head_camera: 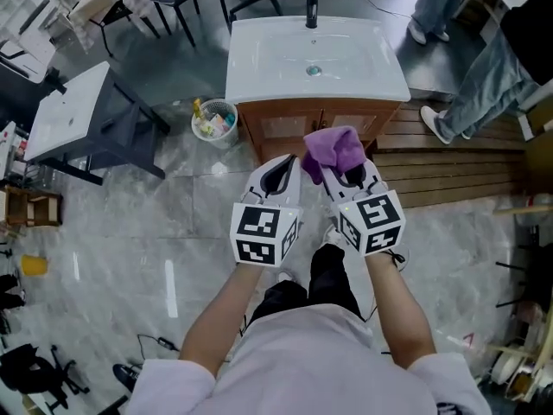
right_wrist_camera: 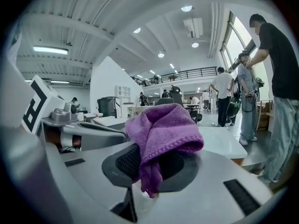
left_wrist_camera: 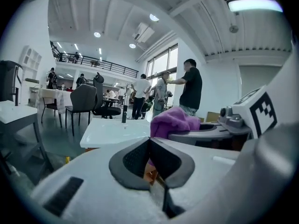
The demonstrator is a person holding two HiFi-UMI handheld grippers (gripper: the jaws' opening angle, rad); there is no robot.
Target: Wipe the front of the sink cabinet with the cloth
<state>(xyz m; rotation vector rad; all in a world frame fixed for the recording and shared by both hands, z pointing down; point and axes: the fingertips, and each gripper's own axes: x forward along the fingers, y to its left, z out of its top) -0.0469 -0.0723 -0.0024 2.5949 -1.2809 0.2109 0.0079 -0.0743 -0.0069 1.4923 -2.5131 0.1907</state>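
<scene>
Here's the sink cabinet (head_camera: 315, 126) dead ahead, basin (head_camera: 259, 67) on top, faucet (head_camera: 312, 11) at the basin's back edge. In front of the doors, the left gripper (head_camera: 278, 173) sits just beside the right gripper (head_camera: 350, 176), with the cloth (head_camera: 333, 150) pinched in the right one's jaws. A waste bin (head_camera: 215, 121) stands on the floor just left of the cabinet, and a second sink stand (head_camera: 69, 115) is further left. A slatted platform (head_camera: 449, 171) lies to the right, with a person (head_camera: 484, 85) standing at its back edge.

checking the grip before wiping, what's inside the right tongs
The purple cloth is clamped in the right tongs, bunched on top with a short end hanging below. The cloth hides where the pads meet, so how much is pinched cannot be seen.
</scene>
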